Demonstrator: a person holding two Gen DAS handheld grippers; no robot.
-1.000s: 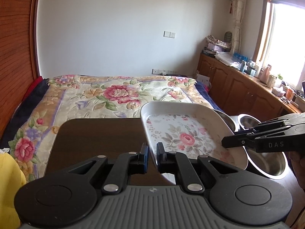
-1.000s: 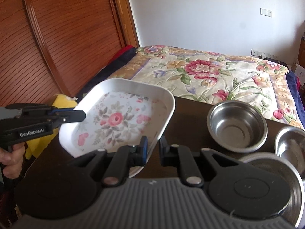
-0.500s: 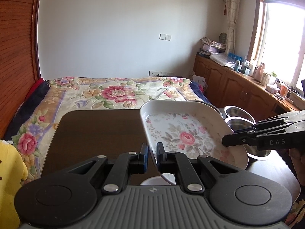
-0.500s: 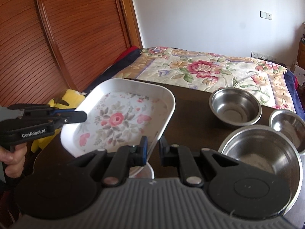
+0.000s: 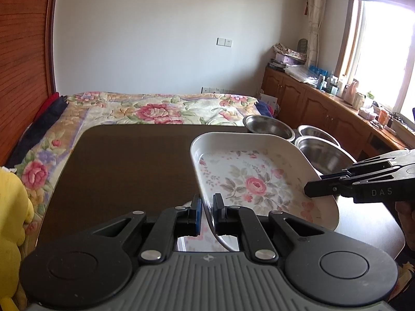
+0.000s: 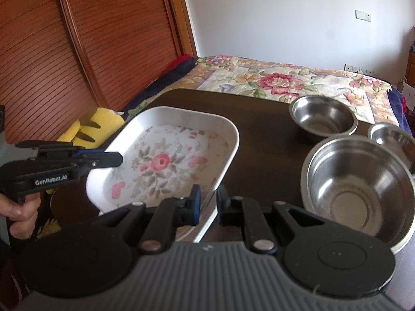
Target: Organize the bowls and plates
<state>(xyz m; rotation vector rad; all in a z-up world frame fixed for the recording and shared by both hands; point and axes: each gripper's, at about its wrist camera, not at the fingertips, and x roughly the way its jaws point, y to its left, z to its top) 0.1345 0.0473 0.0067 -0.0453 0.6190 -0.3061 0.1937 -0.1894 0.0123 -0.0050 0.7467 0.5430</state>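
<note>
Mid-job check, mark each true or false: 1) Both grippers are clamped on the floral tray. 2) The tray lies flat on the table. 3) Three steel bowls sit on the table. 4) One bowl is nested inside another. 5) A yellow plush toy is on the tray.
1) True: the left gripper and right gripper each pinch the rim of the floral tray.
2) False: it is lifted and tilted above the table.
3) True: large bowl, far bowl, small bowl.
4) False: they stand separately.
5) False: the plush toy lies beside the table.
</note>
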